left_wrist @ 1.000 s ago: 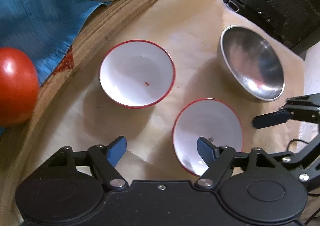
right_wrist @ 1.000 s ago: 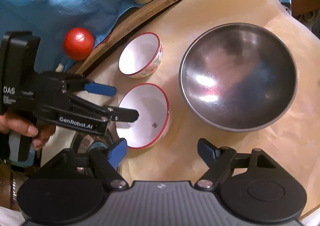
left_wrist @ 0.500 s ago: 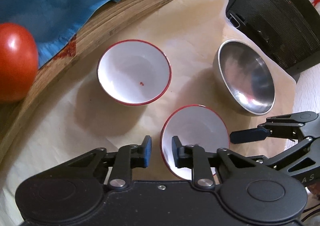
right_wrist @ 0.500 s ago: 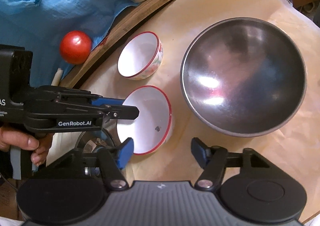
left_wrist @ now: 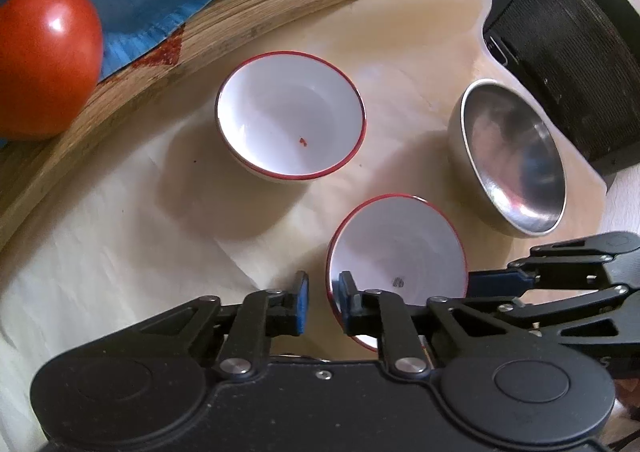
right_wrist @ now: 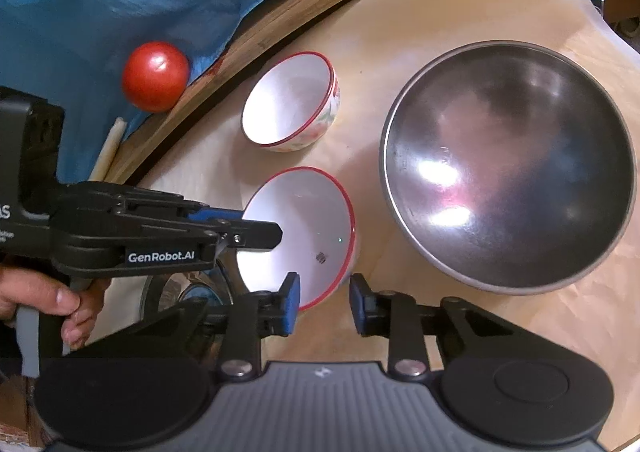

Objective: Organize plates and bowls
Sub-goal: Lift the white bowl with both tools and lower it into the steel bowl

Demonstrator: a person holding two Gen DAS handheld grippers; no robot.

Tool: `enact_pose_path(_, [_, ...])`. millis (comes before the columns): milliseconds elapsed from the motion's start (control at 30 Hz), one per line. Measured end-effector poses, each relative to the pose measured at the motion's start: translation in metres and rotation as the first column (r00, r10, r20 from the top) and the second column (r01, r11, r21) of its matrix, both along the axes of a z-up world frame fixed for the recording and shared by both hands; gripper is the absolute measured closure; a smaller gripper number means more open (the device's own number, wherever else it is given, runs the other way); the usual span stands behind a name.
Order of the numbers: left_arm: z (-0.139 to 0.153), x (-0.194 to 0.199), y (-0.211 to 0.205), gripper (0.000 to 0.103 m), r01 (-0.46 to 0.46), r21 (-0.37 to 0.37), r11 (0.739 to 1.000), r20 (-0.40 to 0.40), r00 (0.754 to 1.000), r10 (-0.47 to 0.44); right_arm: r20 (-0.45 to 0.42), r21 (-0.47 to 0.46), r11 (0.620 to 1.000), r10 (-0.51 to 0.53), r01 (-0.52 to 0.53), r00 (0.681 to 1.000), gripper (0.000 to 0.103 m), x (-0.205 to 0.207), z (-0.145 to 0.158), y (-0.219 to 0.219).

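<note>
Near bowl (left_wrist: pixel 396 252) sits on the paper-covered tabletop (left_wrist: pixel 120 252), close to the steel bowl (left_wrist: pixel 516 156) and far bowl (left_wrist: pixel 292 120). Left hand-held gripper (left_wrist: pixel 323 302) straddles its left rim, jaws closing, nearly on it. Right hand-held gripper (right_wrist: pixel 325 304) straddles the near rim, jaws closing, not visibly pressing. Both point steeply down. Bare paper lies left.

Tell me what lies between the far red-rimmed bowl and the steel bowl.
Nothing stands there: only bare beige paper separates the far red-rimmed bowl from the steel bowl, as both wrist views show.
</note>
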State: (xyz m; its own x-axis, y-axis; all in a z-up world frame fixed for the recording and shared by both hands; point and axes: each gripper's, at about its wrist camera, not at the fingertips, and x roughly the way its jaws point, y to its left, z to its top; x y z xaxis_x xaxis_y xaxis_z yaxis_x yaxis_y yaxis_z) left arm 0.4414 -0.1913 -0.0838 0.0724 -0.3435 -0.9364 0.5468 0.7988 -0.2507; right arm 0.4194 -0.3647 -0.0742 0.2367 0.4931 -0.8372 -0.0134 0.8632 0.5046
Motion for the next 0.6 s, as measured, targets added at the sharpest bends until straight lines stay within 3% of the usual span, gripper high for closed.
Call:
enact_pose_path(67, [-0.001, -0.003, 0.002, 0.096, -0.022, -0.019, 1.000, -0.005, 1.000, 0.022, -0.011, -0.001, 1.000, -0.002, 0.002, 1.000, 0.075, 0.002, -0.001, 0.000])
enact_pose_path(267, [0.005, -0.008, 0.011, 0.098, -0.089, -0.035, 0.995, -0.002, 0.996, 0.089, -0.055, 0.013, 1.000, -0.016, 0.017, 0.998, 0.082, 0.006, -0.003, -0.005])
enact_pose_path(600, [0.029, -0.019, 0.029, 0.098, -0.199, -0.067, 0.978, 0.020, 0.979, 0.201, -0.063, 0.061, 0.998, 0.018, -0.014, 0.998, 0.083, 0.009, 0.004, -0.007])
